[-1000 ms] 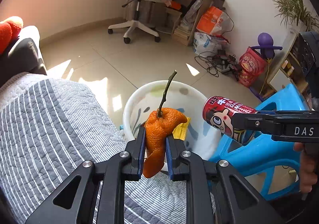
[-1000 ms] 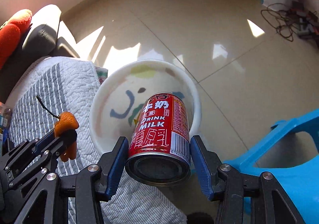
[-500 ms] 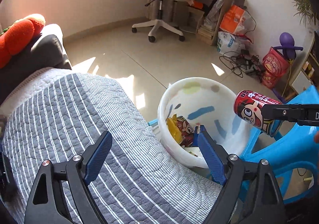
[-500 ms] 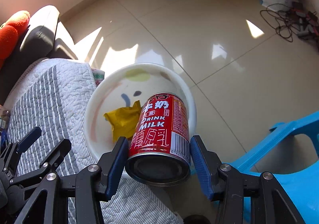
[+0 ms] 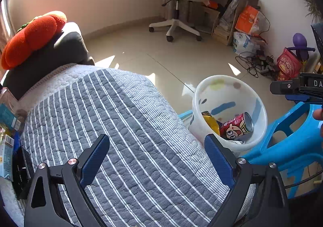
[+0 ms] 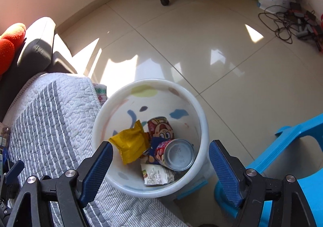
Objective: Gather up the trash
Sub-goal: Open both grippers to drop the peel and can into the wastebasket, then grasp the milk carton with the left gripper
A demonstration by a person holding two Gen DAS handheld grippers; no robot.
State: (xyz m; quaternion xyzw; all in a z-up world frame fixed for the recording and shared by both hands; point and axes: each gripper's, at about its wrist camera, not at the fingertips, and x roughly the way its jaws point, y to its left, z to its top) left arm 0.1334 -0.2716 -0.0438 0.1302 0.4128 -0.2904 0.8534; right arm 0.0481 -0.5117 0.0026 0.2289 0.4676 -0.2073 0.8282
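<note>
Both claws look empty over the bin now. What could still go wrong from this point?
1. The white bin stands tight between the striped quilt and the blue stool; a careless sweep of the open right claw just above its rim might tip it.
2. The red milk can lies on loose wrappers and the yellow packet, so it may roll.
3. The open left claw could snag the quilt.

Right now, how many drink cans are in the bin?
2. One red can lies on its side base-up; another sits behind it, in the white bin. More may be hidden under wrappers.
</note>
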